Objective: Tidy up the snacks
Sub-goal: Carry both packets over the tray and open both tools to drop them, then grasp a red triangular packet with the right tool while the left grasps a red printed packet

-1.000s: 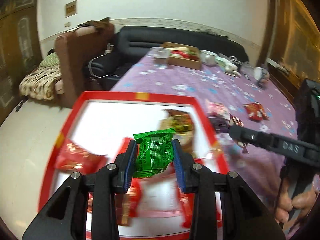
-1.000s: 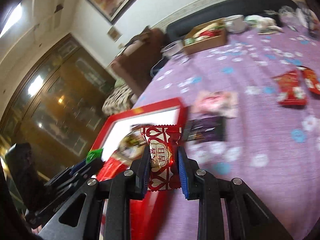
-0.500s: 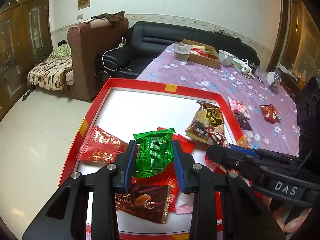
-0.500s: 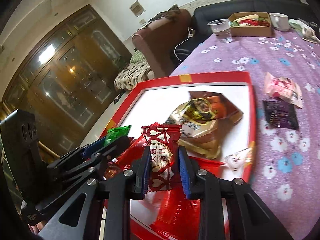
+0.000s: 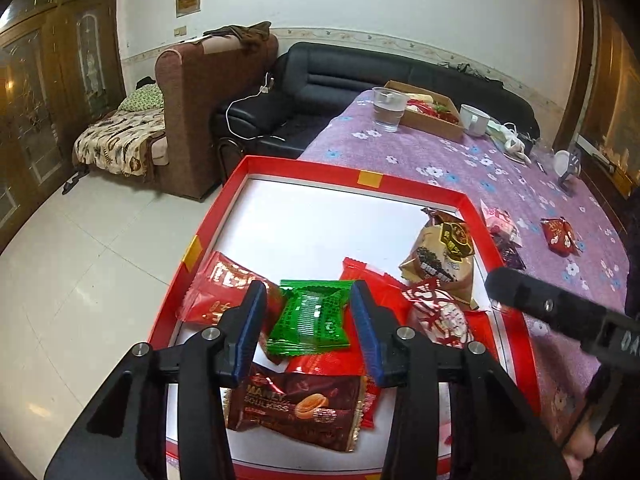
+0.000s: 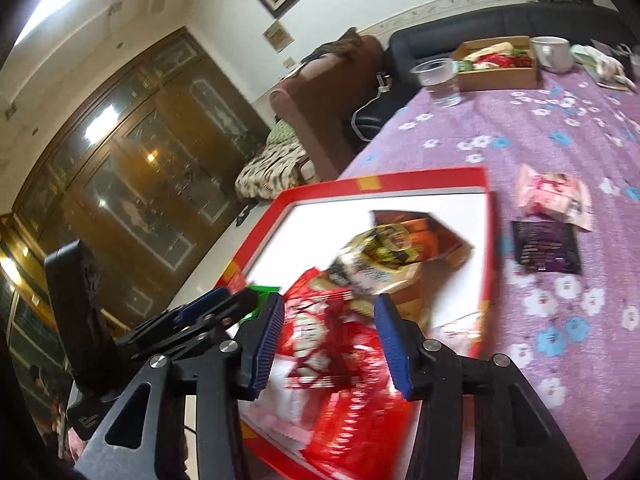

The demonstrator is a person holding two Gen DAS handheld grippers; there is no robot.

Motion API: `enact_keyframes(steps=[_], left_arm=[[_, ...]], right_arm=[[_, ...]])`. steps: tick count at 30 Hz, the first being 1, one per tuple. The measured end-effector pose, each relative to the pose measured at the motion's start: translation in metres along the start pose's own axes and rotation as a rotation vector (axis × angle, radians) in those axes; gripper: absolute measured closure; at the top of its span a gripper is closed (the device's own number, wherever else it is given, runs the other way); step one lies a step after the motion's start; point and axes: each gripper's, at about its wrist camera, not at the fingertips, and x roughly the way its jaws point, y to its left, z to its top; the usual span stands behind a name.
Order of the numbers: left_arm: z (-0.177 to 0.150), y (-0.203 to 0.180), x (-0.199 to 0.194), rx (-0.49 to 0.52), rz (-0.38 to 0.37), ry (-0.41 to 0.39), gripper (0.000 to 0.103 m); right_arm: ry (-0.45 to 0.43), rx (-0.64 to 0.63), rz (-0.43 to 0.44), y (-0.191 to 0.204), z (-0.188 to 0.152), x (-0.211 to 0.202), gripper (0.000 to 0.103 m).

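The red tray [image 5: 408, 185] at the near corner of the purple-clothed counter [image 5: 472, 168] is the landmark here, and both snacks are being let go over it. The job now is a clean drop: let each wrapper fall free onto the pile in the tray's near half, then lift straight back so no pad drags a packet out over the rim.

The left hand-held gripper [image 5: 310, 320] tilts down over the tray's near side. Its jaws are opening, and the green packet [image 5: 308, 320] sits between them with a gap showing on each side, so it looks released and resting on the red wrappers and the brown packet [image 5: 296, 404] beneath. Best to widen a little more before pulling away, since a crinkly wrapper edge can catch on a pad.

The right hand-held gripper [image 6: 328, 340] leans in over the tray's right side, also pointing downward, its jaws opening too. The red-and-white packet [image 6: 324, 332] lies between them, blurred, apparently loose and dropping onto the heap just inside the right rim. Because it falls close to that edge, I would nudge the release inward.

Outside the tray, just beyond its right rim on the counter, a pink packet [image 6: 554, 196] and a dark purple packet [image 6: 546, 246] wait; farther off lies a small red packet [image 5: 560, 236].
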Motion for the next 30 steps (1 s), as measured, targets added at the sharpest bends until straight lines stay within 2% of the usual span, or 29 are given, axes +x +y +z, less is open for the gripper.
enact_keyframes(steps=[3,12,17,19,27,30], left_arm=[[0.0,-0.006,-0.001,0.015,-0.002,-0.004,0.053],[0.003,-0.03,-0.001,0.067,-0.017,0.002,0.053],[0.005,-0.052,-0.002,0.116,-0.04,0.006,0.051],[0.007,-0.062,-0.003,0.139,-0.048,0.001,0.046],[0.02,-0.126,-0.002,0.256,-0.154,0.021,0.044],[0.026,-0.155,0.002,0.294,-0.182,0.03,0.037]], right_arm=[[-0.012,0.04,-0.01,-0.018,0.005,-0.005,0.054],[-0.049,0.115,-0.044,-0.056,0.013,-0.028,0.054],[-0.086,0.149,-0.094,-0.085,0.017,-0.054,0.054],[-0.11,0.173,-0.129,-0.102,0.019,-0.07,0.054],[-0.195,0.276,-0.304,-0.178,0.036,-0.134,0.054],[-0.212,0.316,-0.439,-0.213,0.047,-0.153,0.053]])
